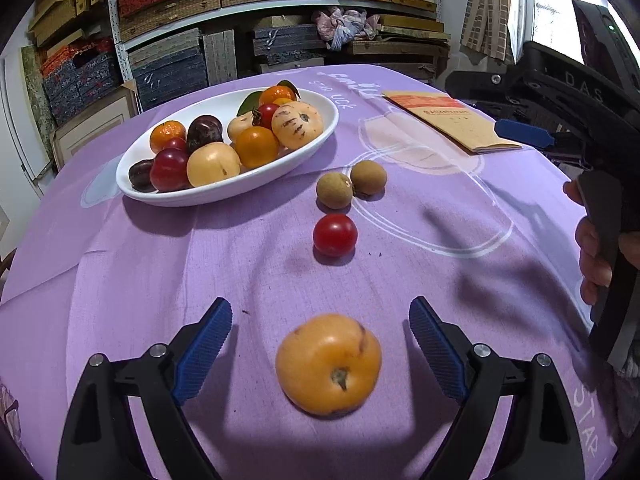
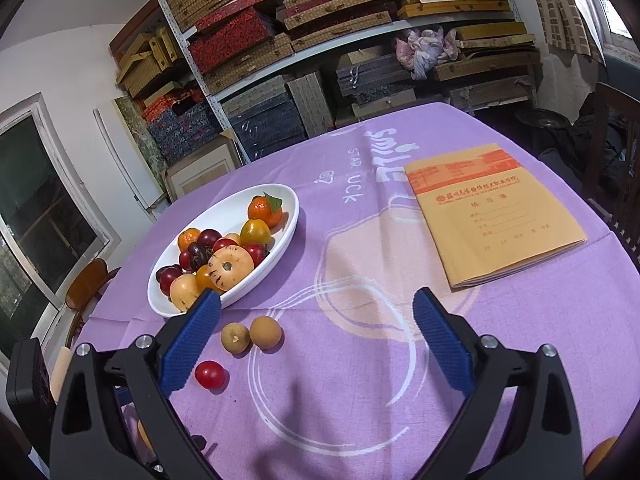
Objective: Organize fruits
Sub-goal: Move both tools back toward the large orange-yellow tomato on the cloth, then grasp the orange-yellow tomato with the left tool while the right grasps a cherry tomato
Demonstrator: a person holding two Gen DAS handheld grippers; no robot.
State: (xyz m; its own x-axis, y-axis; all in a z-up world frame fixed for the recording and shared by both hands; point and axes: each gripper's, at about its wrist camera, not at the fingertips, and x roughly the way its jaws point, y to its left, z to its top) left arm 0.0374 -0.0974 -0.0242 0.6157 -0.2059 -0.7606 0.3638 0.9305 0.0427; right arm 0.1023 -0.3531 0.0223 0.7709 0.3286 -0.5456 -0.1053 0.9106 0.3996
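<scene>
While both jaws gape w/ nothing gripped, yellow-orange fruit [image 1: 328,364] shows brown stem pit, dark blemishes.

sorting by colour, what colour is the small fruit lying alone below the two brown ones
Red, glossy: the small round fruit on the purple cloth. It shows best in the left wrist view.

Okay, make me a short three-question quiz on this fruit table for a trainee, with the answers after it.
1. True or false: the left gripper is closed on the orange fruit.
2. How many brown round fruits lie together on the purple cloth?
3. What lies nearest them: A notebook, B red fruit, C white dish?

Key: 1 false, open around it; 2 two; 3 B.
</scene>
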